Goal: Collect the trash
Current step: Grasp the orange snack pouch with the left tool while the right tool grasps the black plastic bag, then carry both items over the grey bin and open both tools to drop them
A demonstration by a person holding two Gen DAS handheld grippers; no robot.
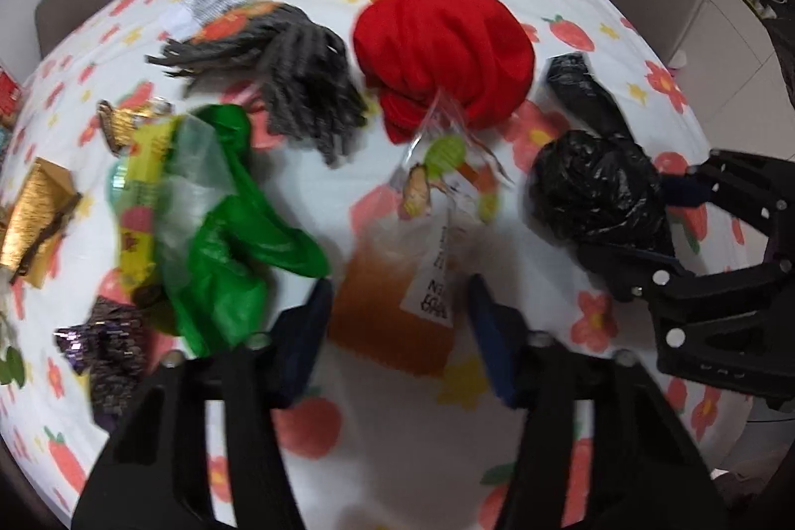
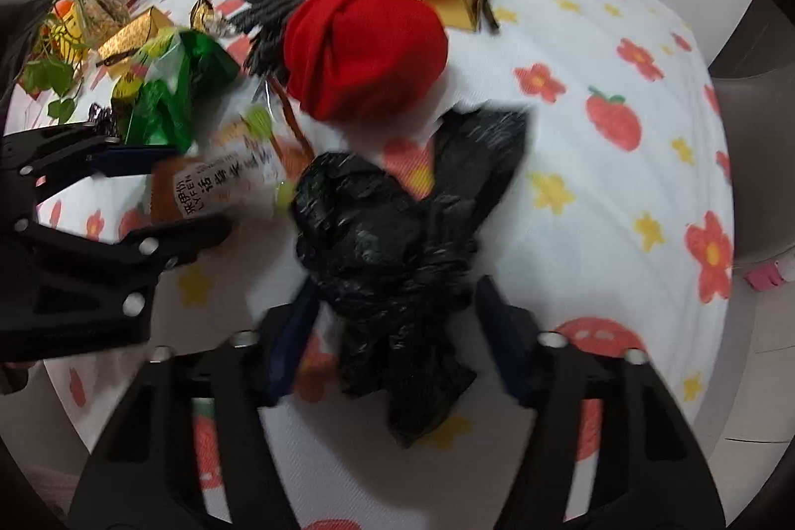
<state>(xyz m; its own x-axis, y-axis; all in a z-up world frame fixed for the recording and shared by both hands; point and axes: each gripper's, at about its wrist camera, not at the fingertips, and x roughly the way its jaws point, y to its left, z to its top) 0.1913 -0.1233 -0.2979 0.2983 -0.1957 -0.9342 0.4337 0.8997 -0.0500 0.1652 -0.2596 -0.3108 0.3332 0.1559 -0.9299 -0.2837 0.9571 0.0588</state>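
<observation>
two claws down over the litter

the left claw (image 1: 397, 331) stands apart around an orange snack packet (image 1: 397, 311), its blue pads either side and not clearly pressing. the right claw (image 2: 392, 331) straddles a crumpled black bag (image 2: 392, 242); whether its pads grip the plastic i cannot tell.

the surface (image 2: 596, 192) wears a white cloth with red flowers and strawberries, grey chairs around it. a red cloth (image 2: 362, 53), grey yarn, green wrapper (image 1: 233, 227) and gold boxes lie scattered.

the packet's long axis runs away from the left claw, clear end far; the bag's tail points toward the right claw.
</observation>
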